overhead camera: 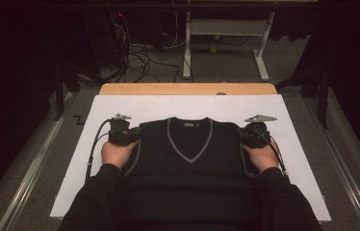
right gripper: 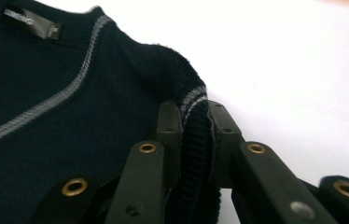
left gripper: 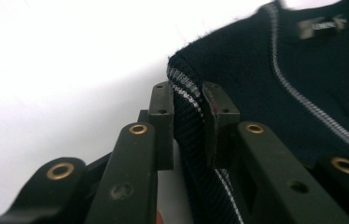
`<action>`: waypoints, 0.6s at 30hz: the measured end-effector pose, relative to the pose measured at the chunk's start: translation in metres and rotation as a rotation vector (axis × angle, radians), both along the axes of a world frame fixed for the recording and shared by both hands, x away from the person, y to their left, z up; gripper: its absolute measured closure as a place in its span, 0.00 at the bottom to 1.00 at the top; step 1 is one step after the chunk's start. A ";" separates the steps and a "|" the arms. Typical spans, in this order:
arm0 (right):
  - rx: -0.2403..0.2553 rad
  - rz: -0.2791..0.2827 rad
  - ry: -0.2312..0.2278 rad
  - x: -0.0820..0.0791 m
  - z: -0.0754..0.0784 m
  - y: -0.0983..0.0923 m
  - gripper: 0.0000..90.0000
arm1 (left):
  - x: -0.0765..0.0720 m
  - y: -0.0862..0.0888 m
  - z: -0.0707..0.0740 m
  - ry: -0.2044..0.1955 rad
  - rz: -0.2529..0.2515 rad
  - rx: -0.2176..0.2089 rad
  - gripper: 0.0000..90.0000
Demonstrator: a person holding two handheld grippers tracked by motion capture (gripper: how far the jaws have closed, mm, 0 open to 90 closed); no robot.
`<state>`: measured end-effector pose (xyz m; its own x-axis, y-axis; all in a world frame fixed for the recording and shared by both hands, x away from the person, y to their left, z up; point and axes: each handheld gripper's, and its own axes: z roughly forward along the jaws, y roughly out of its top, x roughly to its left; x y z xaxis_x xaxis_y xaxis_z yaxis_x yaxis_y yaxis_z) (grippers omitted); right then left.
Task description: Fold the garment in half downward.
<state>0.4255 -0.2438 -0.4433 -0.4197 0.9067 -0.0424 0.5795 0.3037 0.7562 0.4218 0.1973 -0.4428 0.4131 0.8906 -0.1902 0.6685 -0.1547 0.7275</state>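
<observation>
A dark navy sleeveless V-neck sweater vest (overhead camera: 187, 154) with grey trim lies flat, front up, on the white board (overhead camera: 120, 108). My left gripper (overhead camera: 131, 137) is at the vest's left shoulder. In the left gripper view its pads clamp the ribbed, grey-striped armhole edge (left gripper: 187, 105), so the left gripper (left gripper: 187, 122) is shut on the vest. My right gripper (overhead camera: 243, 136) is at the right shoulder. In the right gripper view the right gripper (right gripper: 195, 133) squeezes the ribbed armhole edge (right gripper: 194, 116) between its pads. A black neck label (right gripper: 32, 22) shows at the collar.
The white board rests on a wooden table (overhead camera: 187, 88) whose far edge shows beyond it. Metal rails (overhead camera: 29, 168) run along both sides. Behind the table stand a white desk frame (overhead camera: 226, 43) and loose cables (overhead camera: 144, 57) on the grey floor.
</observation>
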 end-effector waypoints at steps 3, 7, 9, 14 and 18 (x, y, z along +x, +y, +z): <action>0.020 -0.015 -0.025 0.001 0.011 -0.002 0.87 | 0.001 -0.002 0.012 -0.040 0.009 0.007 0.81; 0.051 -0.035 -0.096 0.001 0.033 -0.007 0.88 | 0.002 -0.004 0.035 -0.119 0.031 -0.013 0.81; 0.060 -0.042 -0.136 0.001 0.044 -0.008 0.88 | 0.003 -0.004 0.047 -0.155 0.045 -0.029 0.81; 0.081 -0.071 -0.211 0.002 0.068 -0.010 0.88 | 0.004 -0.006 0.068 -0.215 0.055 -0.027 0.81; 0.087 -0.078 -0.245 0.005 0.085 -0.010 0.88 | 0.007 -0.007 0.083 -0.253 0.070 -0.038 0.81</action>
<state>0.4306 -0.2537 -0.3587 -0.3350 0.9406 -0.0547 0.3952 0.1930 0.8981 0.4288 0.1904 -0.3596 0.3897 0.9127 -0.1229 0.4726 -0.0836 0.8773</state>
